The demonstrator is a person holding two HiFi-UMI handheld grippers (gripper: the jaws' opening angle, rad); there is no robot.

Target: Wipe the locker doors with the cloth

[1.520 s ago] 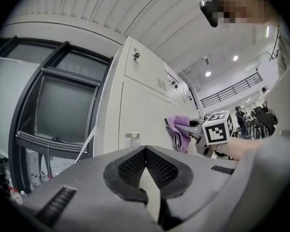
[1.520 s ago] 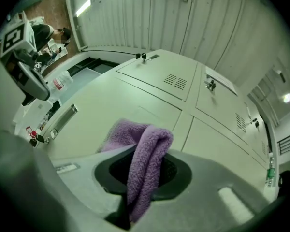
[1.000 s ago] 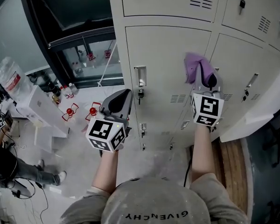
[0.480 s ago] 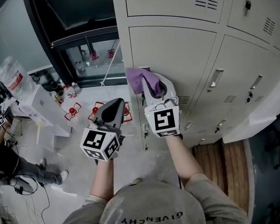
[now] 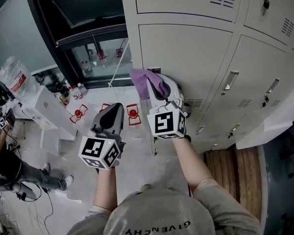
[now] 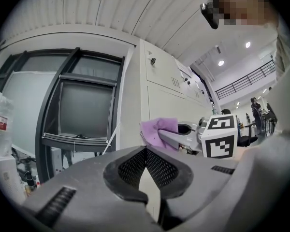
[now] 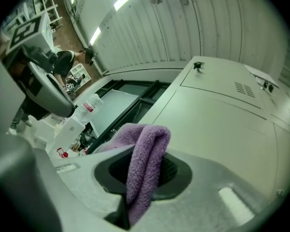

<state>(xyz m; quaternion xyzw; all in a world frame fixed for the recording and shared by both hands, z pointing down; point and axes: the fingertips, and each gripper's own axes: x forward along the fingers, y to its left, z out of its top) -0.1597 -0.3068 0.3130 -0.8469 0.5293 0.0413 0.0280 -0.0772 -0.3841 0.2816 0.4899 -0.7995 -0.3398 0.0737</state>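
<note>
My right gripper (image 5: 158, 88) is clamped on the purple cloth (image 7: 146, 146), which is folded over and sticks up out of the jaws in a thick roll, with a loose end hanging down between them. I hold it up at the left edge of the grey locker door (image 5: 191, 53), at the height of the small vent slots (image 5: 194, 102); I cannot tell whether the cloth actually touches the metal. My left gripper (image 6: 145, 164) is empty, its ridged pads (image 6: 160, 167) pressed together at the tips. It hangs lower and to the left of the right one, off the lockers and over the pale floor (image 5: 78, 180), close to some small red objects (image 5: 133, 113) lying there. A dark-framed window (image 5: 88, 38) stands beside the lockers on the left.
</note>
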